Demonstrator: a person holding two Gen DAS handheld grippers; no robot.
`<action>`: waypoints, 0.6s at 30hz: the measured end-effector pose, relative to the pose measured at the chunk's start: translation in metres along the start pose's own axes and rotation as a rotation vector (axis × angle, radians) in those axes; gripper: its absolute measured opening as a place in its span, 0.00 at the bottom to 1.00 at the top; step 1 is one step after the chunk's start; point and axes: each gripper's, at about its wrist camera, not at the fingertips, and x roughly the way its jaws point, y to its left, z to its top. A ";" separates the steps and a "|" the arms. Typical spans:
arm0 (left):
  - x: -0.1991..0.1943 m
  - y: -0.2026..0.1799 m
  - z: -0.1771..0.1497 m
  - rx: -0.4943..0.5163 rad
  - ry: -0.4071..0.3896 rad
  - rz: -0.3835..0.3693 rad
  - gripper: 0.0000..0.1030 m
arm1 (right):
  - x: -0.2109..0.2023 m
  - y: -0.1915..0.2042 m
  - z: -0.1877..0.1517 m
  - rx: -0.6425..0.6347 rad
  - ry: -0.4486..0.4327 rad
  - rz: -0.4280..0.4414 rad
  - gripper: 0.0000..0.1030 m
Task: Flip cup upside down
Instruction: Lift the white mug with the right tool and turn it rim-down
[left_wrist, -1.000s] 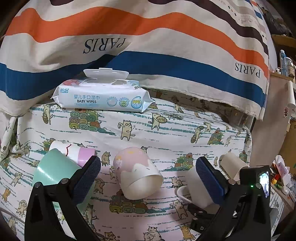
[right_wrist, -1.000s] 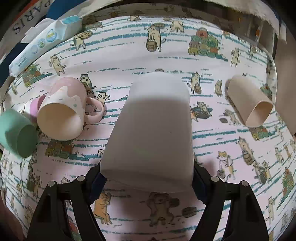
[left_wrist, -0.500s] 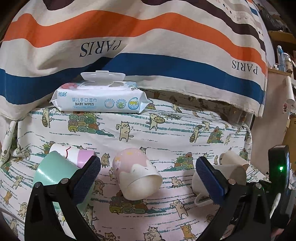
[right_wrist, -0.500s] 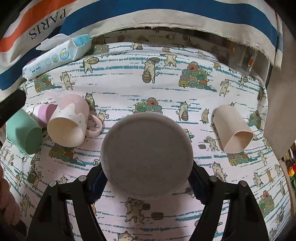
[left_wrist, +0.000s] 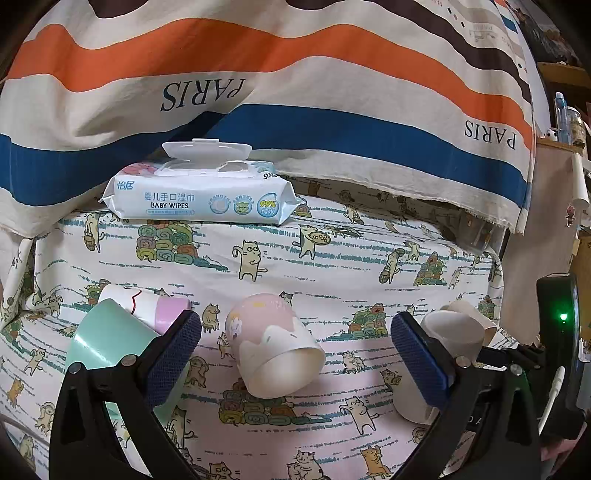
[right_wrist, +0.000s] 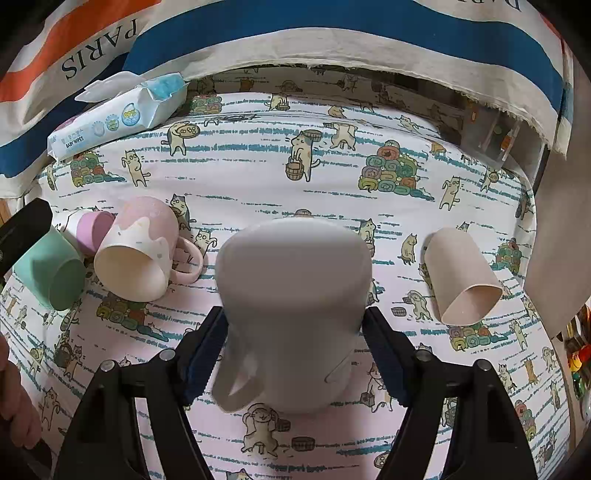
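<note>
Left wrist view: the left gripper (left_wrist: 295, 354) stands spread wide and grasping nothing over the cat-print cloth (left_wrist: 332, 266), a pink-and-cream cup (left_wrist: 273, 347) lying on its side between its pads. Right wrist view: the right gripper (right_wrist: 293, 350) is clenched on a plain grey mug (right_wrist: 291, 306), base uppermost, mouth toward the cloth near its front edge, handle at lower left, seemingly ready to set down inverted.

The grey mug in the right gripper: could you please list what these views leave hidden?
- Right wrist: grey mug rim is hidden below its own body; contact with the tablecloth unclear.
- Left wrist: the mug is mostly behind the left gripper finger.
- Right gripper pads are partly covered.
</note>
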 end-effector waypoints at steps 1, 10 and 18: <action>0.000 0.000 0.000 -0.001 -0.001 0.000 0.99 | -0.001 0.000 0.000 0.001 -0.002 0.004 0.74; 0.000 0.000 0.000 -0.003 -0.002 0.001 0.99 | -0.003 0.001 -0.003 -0.017 -0.006 0.011 0.74; 0.001 0.001 0.000 -0.005 0.005 0.000 0.99 | -0.001 -0.003 -0.009 -0.003 0.013 0.026 0.74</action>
